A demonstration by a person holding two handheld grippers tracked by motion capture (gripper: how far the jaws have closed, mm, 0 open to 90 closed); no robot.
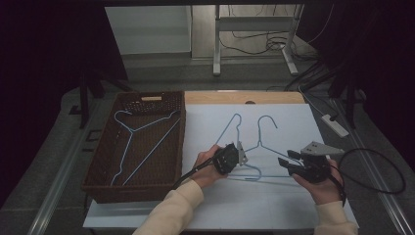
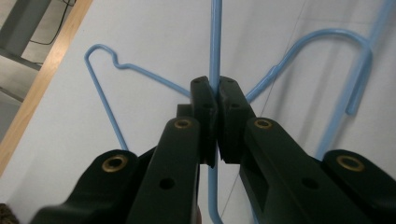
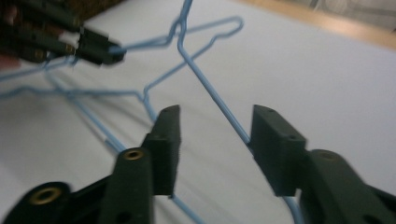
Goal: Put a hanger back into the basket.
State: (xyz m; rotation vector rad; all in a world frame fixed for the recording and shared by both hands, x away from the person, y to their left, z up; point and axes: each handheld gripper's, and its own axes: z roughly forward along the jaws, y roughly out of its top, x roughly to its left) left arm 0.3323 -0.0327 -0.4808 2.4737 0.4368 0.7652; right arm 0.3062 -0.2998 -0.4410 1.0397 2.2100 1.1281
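Note:
Two blue wire hangers overlap on the white tabletop (image 1: 274,205). My left gripper (image 1: 241,155) (image 2: 215,91) is shut on one shoulder wire of the raised hanger (image 1: 259,142) (image 2: 214,42), whose hook points away from me. My right gripper (image 1: 286,164) (image 3: 215,126) is open, and that hanger's other shoulder wire (image 3: 219,105) runs between its jaws, close to the right-hand one. The second hanger (image 1: 234,121) (image 3: 93,92) lies flat beneath. The left gripper (image 3: 100,50) also shows far off in the right gripper view.
A brown wicker basket (image 1: 98,188) stands at the table's left with another blue hanger (image 1: 128,142) lying in it. A wooden strip (image 1: 244,97) marks the far table edge. On the floor beyond are a power strip (image 1: 335,125), cables and a desk frame (image 1: 217,49).

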